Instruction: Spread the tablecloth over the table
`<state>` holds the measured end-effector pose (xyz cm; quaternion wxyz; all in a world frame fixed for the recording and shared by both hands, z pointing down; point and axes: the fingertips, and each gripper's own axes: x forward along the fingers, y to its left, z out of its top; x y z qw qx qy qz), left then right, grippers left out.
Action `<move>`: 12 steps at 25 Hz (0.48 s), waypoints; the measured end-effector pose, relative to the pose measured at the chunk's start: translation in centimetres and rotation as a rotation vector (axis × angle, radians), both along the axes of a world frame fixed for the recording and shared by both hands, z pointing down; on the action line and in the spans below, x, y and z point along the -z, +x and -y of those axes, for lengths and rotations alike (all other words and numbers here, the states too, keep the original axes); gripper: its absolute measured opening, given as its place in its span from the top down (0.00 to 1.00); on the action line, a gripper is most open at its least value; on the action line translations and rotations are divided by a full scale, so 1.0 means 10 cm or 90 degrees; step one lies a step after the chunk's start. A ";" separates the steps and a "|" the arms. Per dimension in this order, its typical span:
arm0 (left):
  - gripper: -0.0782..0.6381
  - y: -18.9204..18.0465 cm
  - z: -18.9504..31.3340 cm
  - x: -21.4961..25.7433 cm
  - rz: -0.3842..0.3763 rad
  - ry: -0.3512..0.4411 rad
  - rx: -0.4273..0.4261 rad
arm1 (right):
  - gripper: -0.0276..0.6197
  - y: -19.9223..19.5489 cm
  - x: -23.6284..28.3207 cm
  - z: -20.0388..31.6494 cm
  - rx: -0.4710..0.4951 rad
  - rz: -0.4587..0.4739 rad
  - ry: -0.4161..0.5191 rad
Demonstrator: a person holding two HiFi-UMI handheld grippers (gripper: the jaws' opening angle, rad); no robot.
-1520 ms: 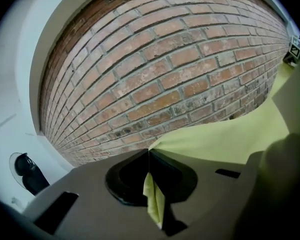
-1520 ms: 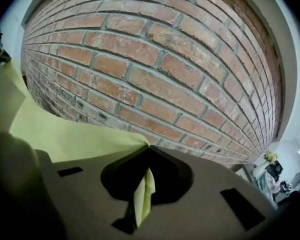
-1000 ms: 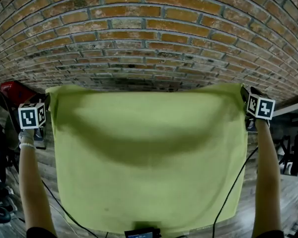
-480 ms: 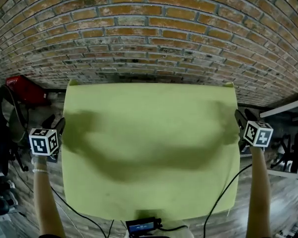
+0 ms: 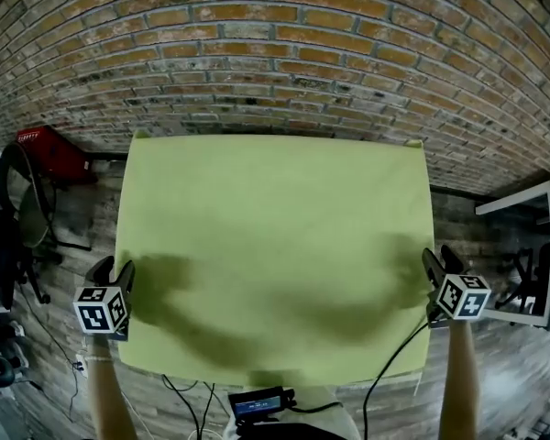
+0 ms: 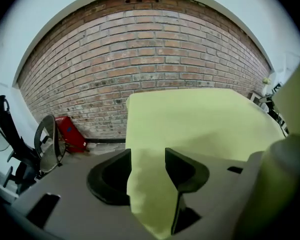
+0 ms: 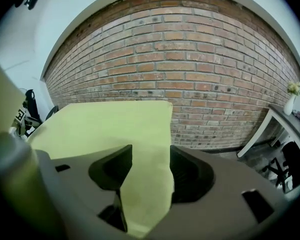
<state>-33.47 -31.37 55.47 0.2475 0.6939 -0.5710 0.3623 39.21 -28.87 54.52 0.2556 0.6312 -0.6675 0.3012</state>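
Grippers pulled back to near corners; green tablecloth (image 5: 273, 246) now lies flat, table hidden beneath. Left gripper (image 5: 115, 269) and right gripper (image 5: 438, 262) jaws just opening, cloth slack between. Release step; next, judged: withdraw without dragging cloth.

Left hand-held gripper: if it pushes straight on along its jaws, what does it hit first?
The tablecloth. Its edge lies between the jaws of the left hand-held gripper, which have just been opening and do not seem to pinch it. Further along that line is more spread cloth, though depth is unclear.
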 end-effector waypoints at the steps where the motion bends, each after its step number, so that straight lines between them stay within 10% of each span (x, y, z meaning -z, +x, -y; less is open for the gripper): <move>1: 0.58 0.02 -0.07 -0.03 0.000 -0.002 0.002 | 0.59 -0.01 -0.02 -0.08 -0.003 0.006 -0.002; 12: 0.62 0.10 -0.13 -0.22 -0.028 -0.026 0.025 | 0.62 -0.01 -0.36 -0.31 -0.041 -0.014 -0.034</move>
